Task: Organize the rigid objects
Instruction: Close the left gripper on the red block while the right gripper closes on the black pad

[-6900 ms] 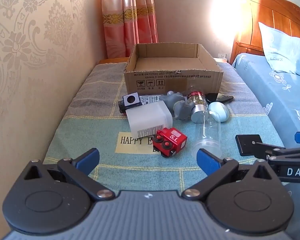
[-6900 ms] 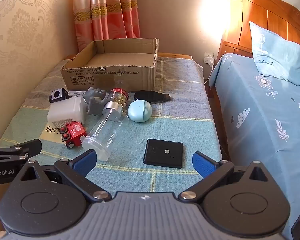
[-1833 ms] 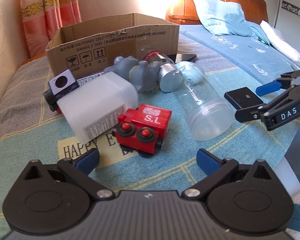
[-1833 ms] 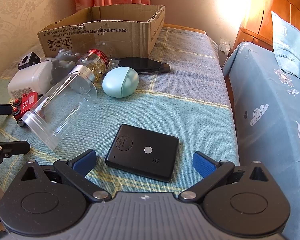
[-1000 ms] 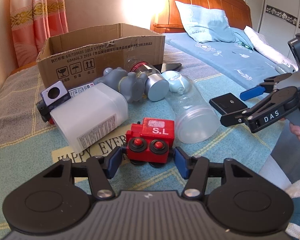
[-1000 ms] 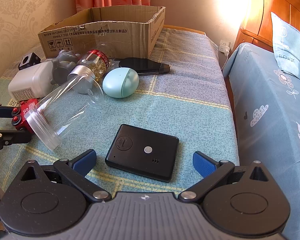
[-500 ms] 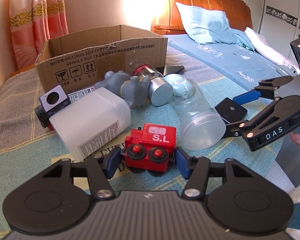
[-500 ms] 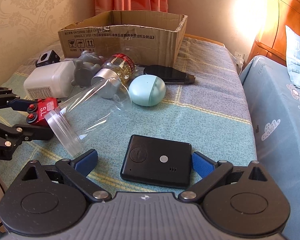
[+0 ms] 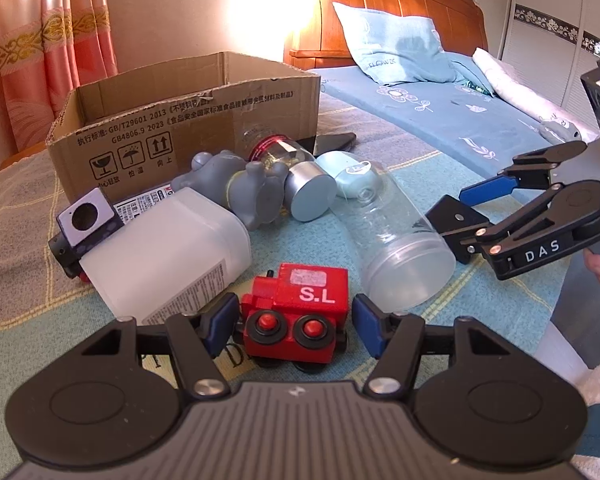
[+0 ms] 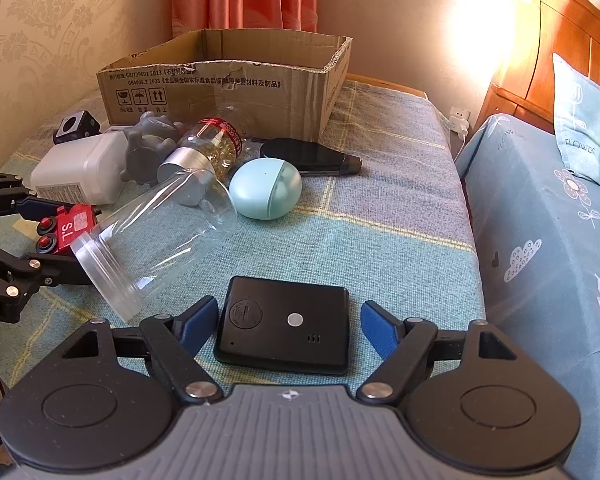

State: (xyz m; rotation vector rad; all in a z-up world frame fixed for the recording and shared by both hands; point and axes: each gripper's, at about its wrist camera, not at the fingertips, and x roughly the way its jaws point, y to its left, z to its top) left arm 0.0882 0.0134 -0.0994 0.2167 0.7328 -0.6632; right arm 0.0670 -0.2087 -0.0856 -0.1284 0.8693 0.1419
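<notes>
On the checked blanket [image 10: 380, 216] beside the bed, your left gripper [image 9: 294, 322] brackets the red toy train [image 9: 300, 316], its blue pads close on both sides with slim gaps showing. Your right gripper [image 10: 290, 330] straddles the flat black device [image 10: 284, 324], its pads clearly apart from it. Behind lie the clear jar [image 10: 156, 236], the mint case [image 10: 265, 189] and the cardboard box [image 10: 228, 84].

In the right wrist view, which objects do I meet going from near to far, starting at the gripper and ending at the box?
right gripper → black flat device → mint egg-shaped case → dark flat case → cardboard box
</notes>
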